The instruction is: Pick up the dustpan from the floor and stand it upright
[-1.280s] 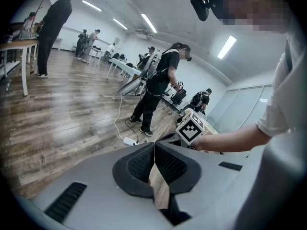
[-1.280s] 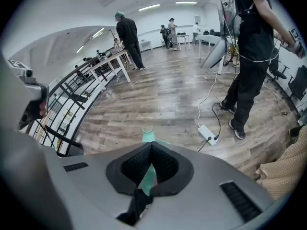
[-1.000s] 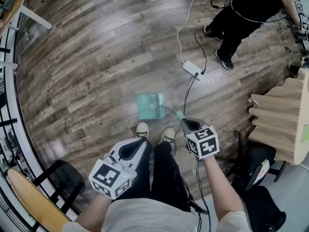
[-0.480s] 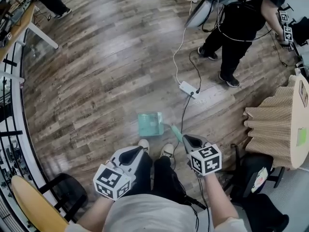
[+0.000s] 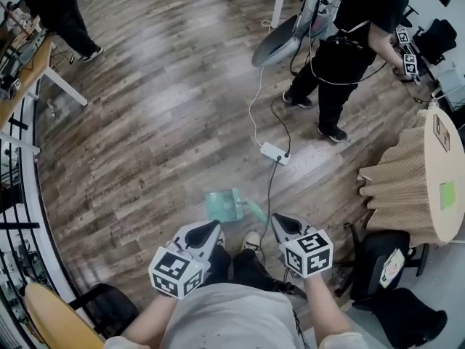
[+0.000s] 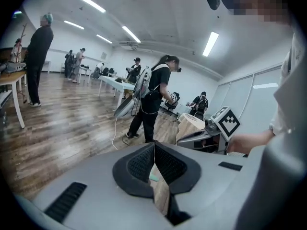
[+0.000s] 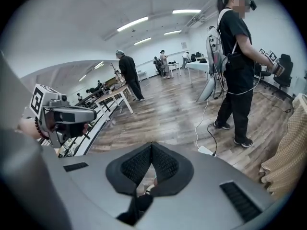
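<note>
Now right claw (image 5: 275, 219) pinches dustpan (image 5: 222, 204) handle (teal, near shoes (image 5: 251, 241)); left claw (image 5: 215, 227) pressed together.

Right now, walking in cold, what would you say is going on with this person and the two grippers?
A person stands on a wooden floor with a gripper in each hand. The right gripper is shut on the handle of a teal dustpan, whose pan end points away from the person's feet and looks roughly flat, not yet upright. The left gripper is shut beside it, seemingly holding nothing. Another person works farther off.
</note>
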`<action>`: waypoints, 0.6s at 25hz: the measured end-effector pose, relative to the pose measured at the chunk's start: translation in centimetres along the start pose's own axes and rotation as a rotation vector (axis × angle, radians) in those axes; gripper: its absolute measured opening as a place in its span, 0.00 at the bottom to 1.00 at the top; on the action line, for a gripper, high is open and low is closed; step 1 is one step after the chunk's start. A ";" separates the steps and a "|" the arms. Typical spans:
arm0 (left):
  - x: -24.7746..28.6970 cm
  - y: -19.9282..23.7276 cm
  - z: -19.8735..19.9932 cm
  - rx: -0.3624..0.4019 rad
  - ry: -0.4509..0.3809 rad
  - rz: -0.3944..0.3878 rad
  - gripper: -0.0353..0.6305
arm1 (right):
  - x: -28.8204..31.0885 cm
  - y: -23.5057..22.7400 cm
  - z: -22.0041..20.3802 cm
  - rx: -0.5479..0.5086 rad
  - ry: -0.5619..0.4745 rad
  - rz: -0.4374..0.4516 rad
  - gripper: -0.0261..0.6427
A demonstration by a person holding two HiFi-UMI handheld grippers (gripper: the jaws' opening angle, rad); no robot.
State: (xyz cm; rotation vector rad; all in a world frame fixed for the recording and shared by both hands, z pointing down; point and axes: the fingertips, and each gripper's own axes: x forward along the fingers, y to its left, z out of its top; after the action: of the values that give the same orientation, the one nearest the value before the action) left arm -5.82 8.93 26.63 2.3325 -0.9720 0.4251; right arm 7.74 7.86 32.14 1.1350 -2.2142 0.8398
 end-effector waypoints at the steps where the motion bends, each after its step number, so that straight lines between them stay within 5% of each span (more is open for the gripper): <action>1: 0.1 -0.4 0.3 0.006 -0.003 -0.004 0.09 | -0.5 0.1 0.3 0.001 -0.011 -0.002 0.07; 15: -1.1 -5.2 2.2 0.111 -0.017 -0.077 0.09 | -5.0 2.0 3.4 -0.008 -0.132 -0.039 0.07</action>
State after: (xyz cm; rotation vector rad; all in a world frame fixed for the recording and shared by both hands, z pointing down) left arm -2.63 11.15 22.38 2.4675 -0.8832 0.4390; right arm 8.11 8.99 25.84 1.2586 -2.2914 0.7596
